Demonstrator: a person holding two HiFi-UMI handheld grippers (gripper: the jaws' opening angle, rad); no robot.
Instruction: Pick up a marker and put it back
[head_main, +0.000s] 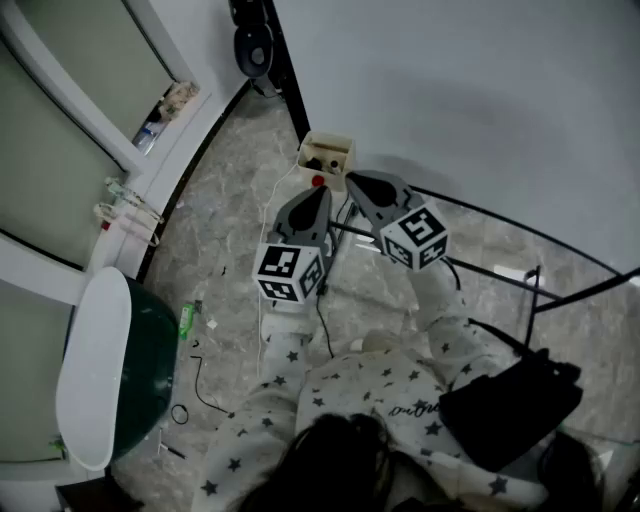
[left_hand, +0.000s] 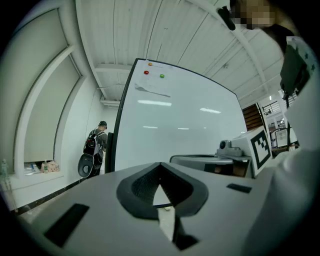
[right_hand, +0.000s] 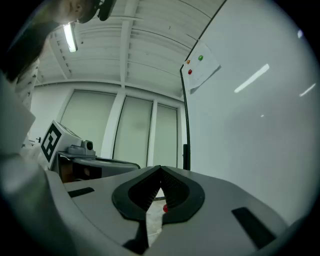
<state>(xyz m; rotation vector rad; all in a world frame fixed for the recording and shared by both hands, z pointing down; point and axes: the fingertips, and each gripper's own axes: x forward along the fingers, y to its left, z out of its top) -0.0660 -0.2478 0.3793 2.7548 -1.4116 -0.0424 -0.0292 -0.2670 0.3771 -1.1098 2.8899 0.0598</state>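
Red tip (head_main: 318, 181) low by the whiteboard (head_main: 470, 90), just below a small cream box (head_main: 327, 153) at the board's lower edge; I take it for the cap of the marker, though the barrel is too small to make out; the same red spot shows past the jaw tips in the right gripper view.

Left claw (head_main: 322, 192) and right claw (head_main: 352, 181) side by side, level, aimed at the board; both pinched together, nothing between; neither touches the red tip.

Handling, my judgement: light; stiff plastic barrel; smooth and round, so liable to roll or twist out of a loose pinch; not fragile.

Where to hold: across the barrel near mid-length, jaws square to its axis; avoid the cap, which may pull off; the right claw must open before closing in.
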